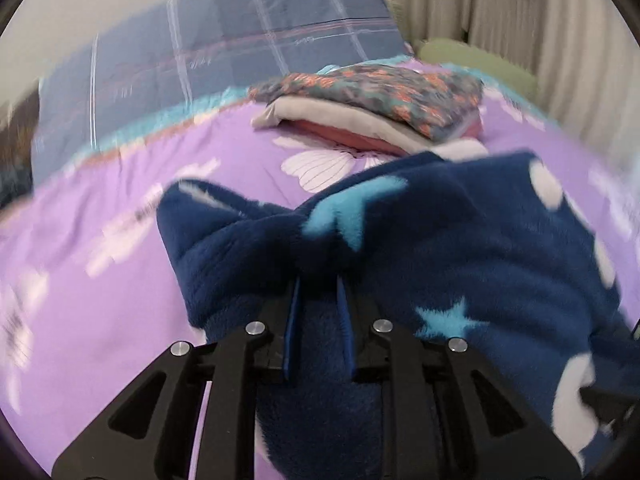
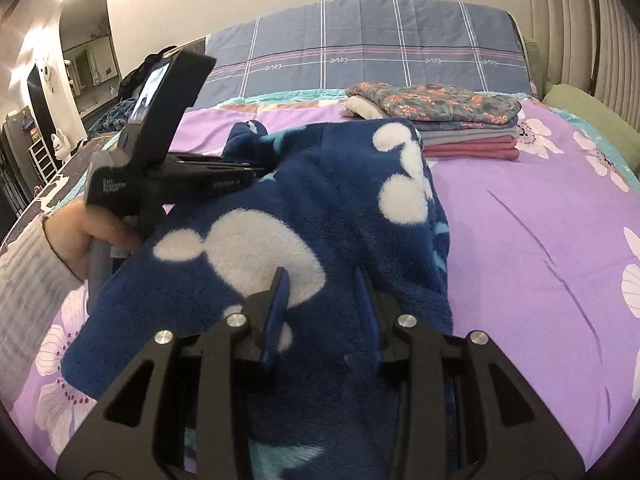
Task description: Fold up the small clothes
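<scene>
- Left wrist view, blurred by motion, shows the navy fleece garment (image 1: 440,248) with pale blue stars and white blotches bunched up just past the fingers, on the near part of the bed.
- Left gripper (image 1: 319,280): its two blue pads stand close together with a ridge of the fleece pinched between them; the tips sink into the pile.
- Right wrist view gives the same garment (image 2: 320,208) lifted into a hump above the purple flowered bedspread (image 2: 540,240), one side drooping onto the cover towards the bed's near left corner.
- Right gripper (image 2: 322,276): the fingers are set apart, with fleece lying between and over them; I cannot tell whether they clamp the cloth or merely rest in it.
- From this view the left gripper (image 2: 256,168) reaches in level from the left, tips buried in the raised far end of the garment.
- Left hand (image 2: 90,236) wraps the handle from below, wrist in a grey knitted sleeve (image 2: 28,280).
- Towards the far right of the bed lies a stack of folded clothes (image 2: 452,120), floral piece on top, grey and pink beneath.
- Behind it, a blue checked pillow (image 2: 360,52) spans the head of the bed.
- Green cushion (image 2: 592,120) sits at the right edge, beside the curtain (image 2: 580,20).
</scene>
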The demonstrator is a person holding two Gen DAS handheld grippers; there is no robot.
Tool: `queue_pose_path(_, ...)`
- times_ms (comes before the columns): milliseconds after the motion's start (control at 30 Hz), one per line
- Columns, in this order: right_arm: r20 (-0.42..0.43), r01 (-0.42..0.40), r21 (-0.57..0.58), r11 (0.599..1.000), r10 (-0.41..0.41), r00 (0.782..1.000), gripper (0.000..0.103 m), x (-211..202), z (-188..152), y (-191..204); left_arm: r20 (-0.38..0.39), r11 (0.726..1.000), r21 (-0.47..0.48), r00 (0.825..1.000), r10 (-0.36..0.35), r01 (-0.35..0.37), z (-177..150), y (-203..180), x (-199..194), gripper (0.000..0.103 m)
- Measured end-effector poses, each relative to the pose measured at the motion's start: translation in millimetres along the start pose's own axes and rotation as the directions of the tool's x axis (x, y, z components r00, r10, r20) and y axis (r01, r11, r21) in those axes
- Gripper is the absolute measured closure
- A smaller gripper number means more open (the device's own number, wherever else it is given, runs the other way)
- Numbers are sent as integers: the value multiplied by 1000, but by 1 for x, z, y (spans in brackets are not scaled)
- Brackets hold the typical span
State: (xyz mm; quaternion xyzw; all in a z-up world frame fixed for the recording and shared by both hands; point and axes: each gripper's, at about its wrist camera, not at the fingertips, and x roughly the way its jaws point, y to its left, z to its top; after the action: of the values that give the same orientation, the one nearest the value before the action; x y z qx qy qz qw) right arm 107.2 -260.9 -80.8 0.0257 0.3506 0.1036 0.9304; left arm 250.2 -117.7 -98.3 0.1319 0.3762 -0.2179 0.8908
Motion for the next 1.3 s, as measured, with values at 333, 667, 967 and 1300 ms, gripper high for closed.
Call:
queue_pose_path(333,15,-14,7,1000,14,1000,68,-2,-1,-4,57,993,-120,998,-1,8,32,48,-12,74)
queue_pose_path(667,24,-26,10,1000,26,999,68,-2,-2,-5,17,990,-129,998,53,-50,26,51,10,66)
queue_pose_path(967,32,-102,46,994,101,994,68,-9,-2,-16,111,984,-8,978,-175,177,8,7,-68,65)
queue_pose_path(1300,93,-87,44,995,83,992,79,-32,102,-31,49,986,42,985,-164,162,-10,-20,-37,67)
